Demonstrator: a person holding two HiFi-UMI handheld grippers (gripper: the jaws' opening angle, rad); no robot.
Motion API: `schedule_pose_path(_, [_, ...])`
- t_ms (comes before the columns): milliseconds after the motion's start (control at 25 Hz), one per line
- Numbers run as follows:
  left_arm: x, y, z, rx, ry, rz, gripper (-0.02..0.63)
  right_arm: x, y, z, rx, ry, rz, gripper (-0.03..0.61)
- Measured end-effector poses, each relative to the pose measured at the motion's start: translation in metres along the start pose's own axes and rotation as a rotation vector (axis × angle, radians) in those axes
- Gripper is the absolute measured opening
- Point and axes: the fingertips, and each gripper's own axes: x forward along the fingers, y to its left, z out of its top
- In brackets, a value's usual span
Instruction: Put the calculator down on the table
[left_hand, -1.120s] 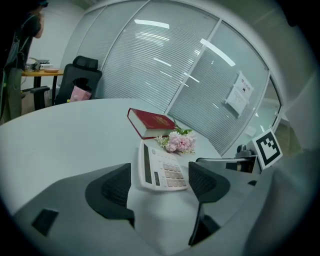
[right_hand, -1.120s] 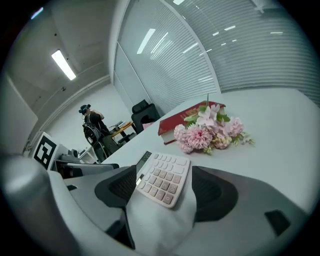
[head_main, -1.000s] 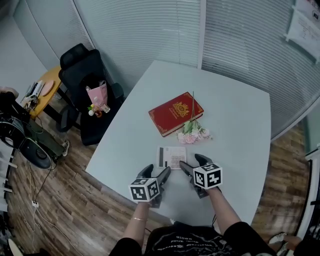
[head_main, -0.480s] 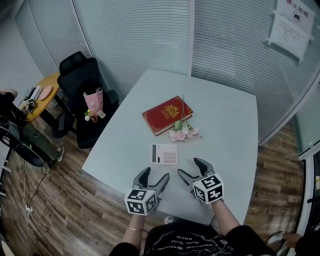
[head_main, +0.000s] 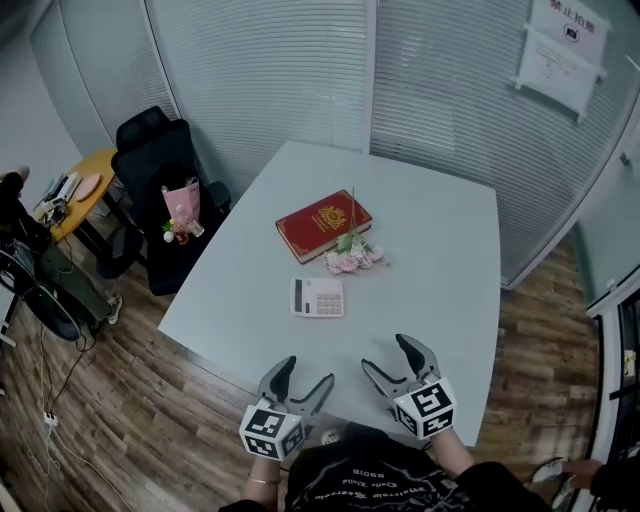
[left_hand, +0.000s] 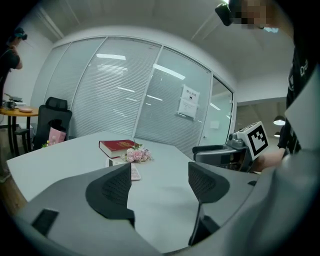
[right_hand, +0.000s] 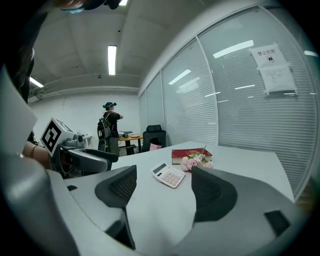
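Grey-white table (head_main: 430, 270) seen from the head view, carrying one calculator (head_main: 317, 297), one red book (head_main: 322, 224) and one bunch of pink flowers (head_main: 350, 258). The calculator lies flat and face up on the near half of the table, apart from the flowers and book behind it, and neither tool touches it. Its long axis runs across this view, with the dark display end at the left, toward the one black chair (head_main: 150, 150), and the keys to the right. I hold two tools, my left gripper (head_main: 308, 372) and right gripper (head_main: 388, 356), both near the table's near edge and well short of the calculator. In the left gripper view the gripper (left_hand: 159, 182) has its jaws spread wide, with only bare tabletop between them. The near jaw hides most of the calculator (left_hand: 134, 172), while the book (left_hand: 117, 146), the flowers (left_hand: 136, 155) and my right gripper (left_hand: 225, 152) show clearly. In the right gripper view the gripper (right_hand: 162, 192) also has its jaws spread wide and empty. Only this view shows the calculator (right_hand: 169, 175) whole at table level, lying ahead in the gap between the jaws, with the flowers (right_hand: 197, 162) and book (right_hand: 191, 155) behind it and my left gripper (right_hand: 82, 157) at the left. It also shows a standing person (right_hand: 110, 125) beside a far yellow table (right_hand: 125, 136). Only the head view shows a second, wrapped bouquet (head_main: 182, 205) on the chair seat and a paper notice (head_main: 558, 55) on the glass wall.
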Motion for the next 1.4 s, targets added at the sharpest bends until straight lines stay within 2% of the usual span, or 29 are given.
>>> schedule_pose_path(280, [-0.022, -0.027, -0.035, 0.016, 0.038, -0.054, 0.374, -0.035, 0.014, -0.032, -0.005, 0.027, -0.035, 0.331])
schedule_pose_path(560, [-0.024, -0.037, -0.038, -0.007, 0.030, -0.075, 0.374, -0.043, 0.019, -0.046, -0.027, 0.051, -0.060, 0.331])
schedule_pose_path(640, [-0.023, -0.041, -0.039, 0.000, 0.029, -0.084, 0.373, -0.045, 0.020, -0.046, -0.027, 0.036, -0.076, 0.322])
schedule_pose_path(720, [-0.024, -0.043, -0.038, 0.000, 0.027, -0.082, 0.368, -0.046, 0.023, -0.046, -0.026, 0.028, -0.072, 0.281])
schedule_pose_path(760, [-0.025, -0.043, -0.038, -0.006, 0.023, -0.075, 0.346, -0.046, 0.025, -0.046, -0.031, 0.028, -0.064, 0.248])
schedule_pose_path(880, [-0.030, -0.038, -0.034, -0.034, -0.007, -0.050, 0.203, -0.046, 0.032, -0.045, -0.046, 0.024, -0.037, 0.158])
schedule_pose_path(960, [-0.033, -0.037, -0.029, -0.057, -0.035, -0.040, 0.113, -0.046, 0.033, -0.042, -0.048, 0.015, -0.034, 0.129])
schedule_pose_path(1040, [-0.035, -0.038, -0.023, -0.069, -0.059, -0.042, 0.050, -0.046, 0.030, -0.040, -0.043, 0.004, -0.042, 0.109])
schedule_pose_path(1200, [-0.034, -0.045, -0.017, -0.052, -0.061, -0.083, 0.021, -0.047, 0.025, -0.040, -0.019, -0.005, -0.049, 0.011])
schedule_pose_path(1400, [-0.030, -0.047, -0.015, -0.082, -0.073, -0.107, 0.020, -0.044, 0.025, -0.037, -0.069, 0.001, -0.047, 0.008])
